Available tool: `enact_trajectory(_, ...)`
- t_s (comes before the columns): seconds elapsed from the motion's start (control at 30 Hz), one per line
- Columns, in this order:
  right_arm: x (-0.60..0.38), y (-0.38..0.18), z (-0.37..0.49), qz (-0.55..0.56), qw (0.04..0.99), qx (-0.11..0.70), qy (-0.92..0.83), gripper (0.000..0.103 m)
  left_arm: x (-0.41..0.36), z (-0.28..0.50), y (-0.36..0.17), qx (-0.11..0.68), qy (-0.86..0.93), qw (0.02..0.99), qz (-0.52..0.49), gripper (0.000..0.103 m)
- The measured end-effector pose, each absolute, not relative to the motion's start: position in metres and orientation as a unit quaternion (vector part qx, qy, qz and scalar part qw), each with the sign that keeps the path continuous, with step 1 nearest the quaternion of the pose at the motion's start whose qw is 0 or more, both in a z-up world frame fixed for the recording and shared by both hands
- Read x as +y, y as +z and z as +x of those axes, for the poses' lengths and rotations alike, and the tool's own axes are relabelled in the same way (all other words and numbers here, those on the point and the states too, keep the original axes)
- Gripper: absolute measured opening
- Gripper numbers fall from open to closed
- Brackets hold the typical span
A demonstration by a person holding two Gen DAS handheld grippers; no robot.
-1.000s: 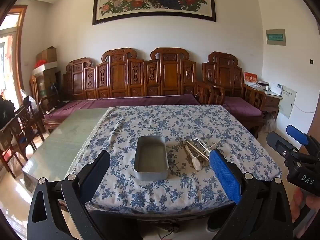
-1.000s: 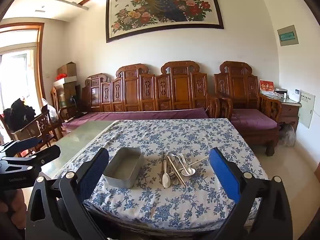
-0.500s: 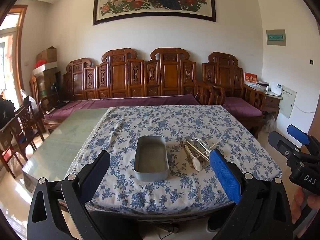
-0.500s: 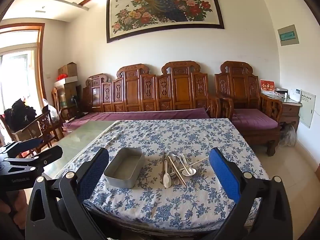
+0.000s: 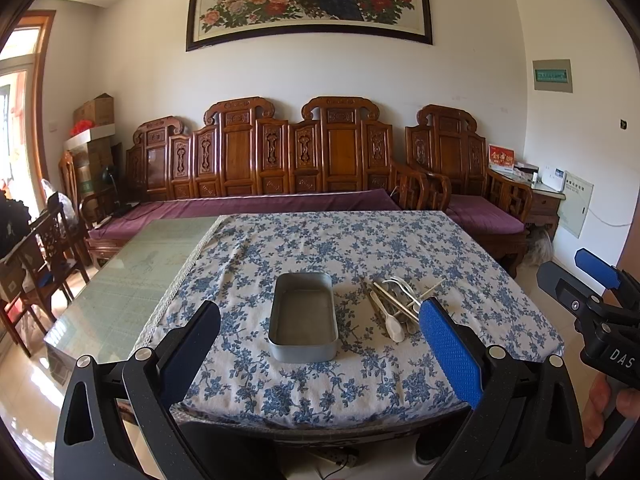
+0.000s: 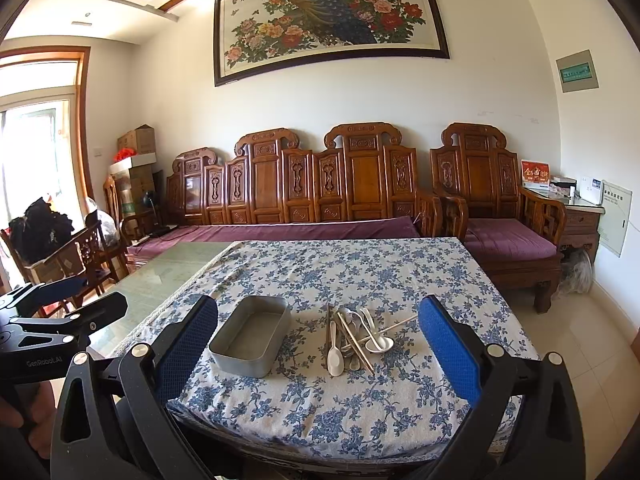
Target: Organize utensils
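- Resting on the blue-flowered cloth (image 5: 360,240) of the bench (image 5: 132,280), a grey metal tin (image 5: 303,322) is seen, with nothing inside it.
- Just beside the tin, at its 3 o'clock, a heap of utensils (image 6: 357,336) is piled: white spoons, metal spoons and chopsticks.
- The left gripper (image 5: 320,344) is held short of the bench, jaws spread wide, nothing grasped.
- The right gripper (image 6: 318,344) is likewise held back, jaws wide apart and empty.

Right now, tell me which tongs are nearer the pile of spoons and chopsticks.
Right, marginally. The right tongs face the pile head-on; the left tongs face the grey metal tin beside it.
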State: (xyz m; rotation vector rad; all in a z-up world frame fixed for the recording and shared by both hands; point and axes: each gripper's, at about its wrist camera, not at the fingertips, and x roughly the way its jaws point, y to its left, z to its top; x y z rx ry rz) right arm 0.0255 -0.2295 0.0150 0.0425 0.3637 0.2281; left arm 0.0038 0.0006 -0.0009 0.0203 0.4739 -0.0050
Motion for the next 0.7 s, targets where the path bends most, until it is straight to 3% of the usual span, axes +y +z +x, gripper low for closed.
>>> enact_trajectory(0.7,-0.227,0.024,0.019,0.023,0.977,0.178,0.117,0.1,0.001,0.004,0.002,0.233,-0.003,0.972,0.011,0.096)
